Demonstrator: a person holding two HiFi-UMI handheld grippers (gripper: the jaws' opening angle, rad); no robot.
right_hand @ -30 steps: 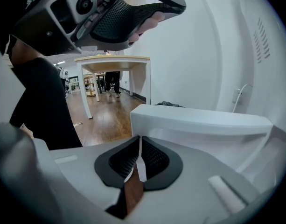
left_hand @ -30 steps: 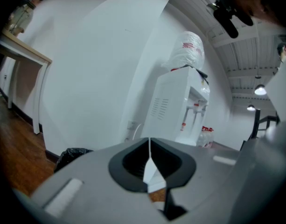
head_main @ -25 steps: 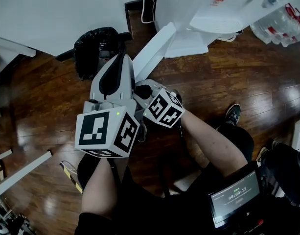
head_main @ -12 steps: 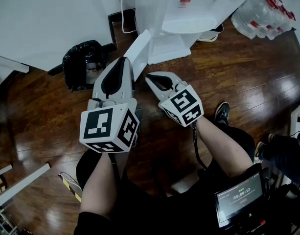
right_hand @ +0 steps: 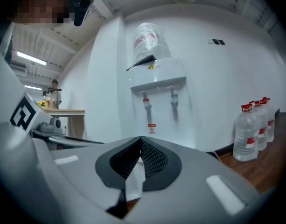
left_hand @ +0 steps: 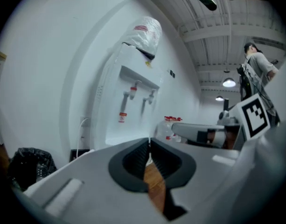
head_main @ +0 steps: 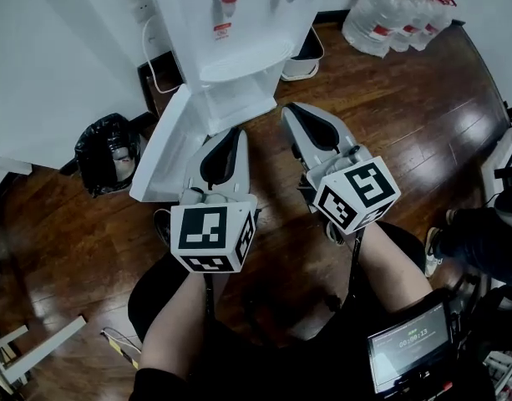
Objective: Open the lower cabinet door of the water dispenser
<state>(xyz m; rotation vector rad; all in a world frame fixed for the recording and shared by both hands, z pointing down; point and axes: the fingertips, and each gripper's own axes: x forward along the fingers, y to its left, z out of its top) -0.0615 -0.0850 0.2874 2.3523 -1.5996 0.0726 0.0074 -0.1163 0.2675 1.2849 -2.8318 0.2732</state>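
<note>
The left gripper [left_hand: 149,141] has its jaws closed tip to tip with nothing between them; through the gap behind the tips only the wooden floor [head_main: 381,98] shows. The right gripper [right_hand: 140,139] is likewise closed and empty. In the head view both lie side by side at the centre of the frame, marker cubes toward the person, tips aimed at the water dispenser [head_main: 230,23] at the top centre. The lower cabinet door [head_main: 165,144] stands swung open, reaching from the dispenser's base toward the left of the frame, just beside the left gripper's tips; whether they touch cannot be told. A black rubbish bag [head_main: 105,153] sits left of the door against the wall. Water bottles [head_main: 397,11] stand at the upper right. A small screen [head_main: 406,345] glows at the lower right.
</note>
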